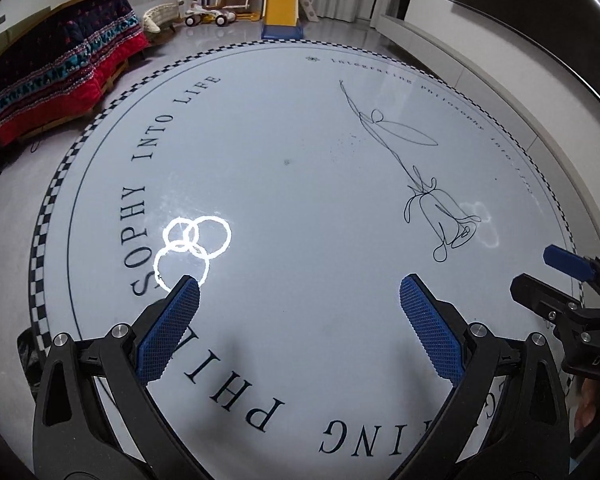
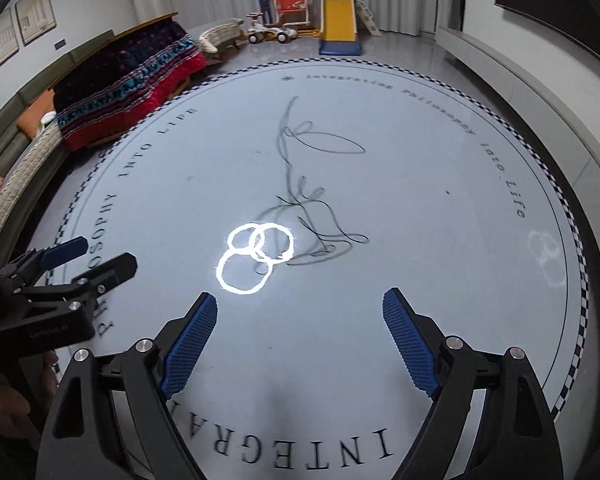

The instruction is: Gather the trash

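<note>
Left wrist view, nearest first: the left gripper [image 1: 299, 284] has its jaws spread wide with nothing between them, only the bare printed counter [image 1: 300, 184] below. Just to its right, the right gripper [image 1: 536, 268] enters over the counter's edge, jaws also wide and empty. The right wrist view confirms this: the right gripper [image 2: 300, 296] gapes over bare surface, and the left gripper [image 2: 106, 251] sits close on its left.

Ahead of both jaws lies a ring-shaped glare [image 1: 192, 248], then a line drawing [image 1: 440, 216]. Further out are a few dark specks [image 1: 287, 162], too small to say whether they are crumbs or marks.

No trash shows anywhere on the counter or within reach of either pair of jaws, so neither hand is nearer to it and no long axis can be judged. The next move probably has to swing the views elsewhere. Beyond the far rim are only floor and a toy slide [image 1: 282, 4].
</note>
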{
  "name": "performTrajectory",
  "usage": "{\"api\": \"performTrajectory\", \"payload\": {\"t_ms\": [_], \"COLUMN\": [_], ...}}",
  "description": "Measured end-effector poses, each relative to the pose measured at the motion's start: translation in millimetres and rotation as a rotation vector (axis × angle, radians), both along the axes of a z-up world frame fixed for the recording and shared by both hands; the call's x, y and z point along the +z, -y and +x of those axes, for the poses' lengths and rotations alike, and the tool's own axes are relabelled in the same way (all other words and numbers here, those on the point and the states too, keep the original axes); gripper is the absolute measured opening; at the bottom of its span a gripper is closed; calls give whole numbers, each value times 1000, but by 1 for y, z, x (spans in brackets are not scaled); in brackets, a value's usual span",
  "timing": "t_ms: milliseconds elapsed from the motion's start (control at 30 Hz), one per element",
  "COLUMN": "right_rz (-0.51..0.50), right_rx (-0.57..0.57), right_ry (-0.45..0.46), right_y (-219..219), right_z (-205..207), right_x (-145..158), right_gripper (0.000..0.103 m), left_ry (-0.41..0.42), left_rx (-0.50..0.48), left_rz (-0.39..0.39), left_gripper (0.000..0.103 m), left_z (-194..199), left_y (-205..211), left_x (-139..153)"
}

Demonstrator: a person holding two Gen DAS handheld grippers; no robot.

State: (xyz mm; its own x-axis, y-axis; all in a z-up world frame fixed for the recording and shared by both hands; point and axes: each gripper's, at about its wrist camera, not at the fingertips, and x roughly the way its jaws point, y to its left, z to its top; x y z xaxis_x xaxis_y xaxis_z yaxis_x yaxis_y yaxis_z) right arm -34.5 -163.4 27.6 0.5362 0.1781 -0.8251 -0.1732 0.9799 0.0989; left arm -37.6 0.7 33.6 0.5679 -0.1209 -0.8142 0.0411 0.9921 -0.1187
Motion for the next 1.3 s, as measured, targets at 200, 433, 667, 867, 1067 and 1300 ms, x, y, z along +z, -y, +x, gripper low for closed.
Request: {"api": "performTrajectory", "payload": {"t_ms": [200,433,667,867,1067,1300], "right_rz": [-13,-57,-66,-72,-74,-74], "right_rx": [-42,-55,-56,-47,-46,-47], "right_ry": [-9,32,51,45,44,44], "right_y": [11,10,9,7,8,8], "right_z": [8,19,26,25,25,24], "right_x": [-28,-34,-38,-38,-38,-38], "right_gripper": [85,88,96,100,100,100], "left_ry": [-32,-19,-2,-3,-3,-3], "left_rx": [30,46,37,37,37,37], "left_rz": [20,63,131,135,135,134], "left_gripper": [97,97,97,97,97,97], "left_z": [4,6,5,7,7,7], "left_y": [0,4,13,12,12,12], "left_x": [-20,-26,-28,-29,-29,-29]}}
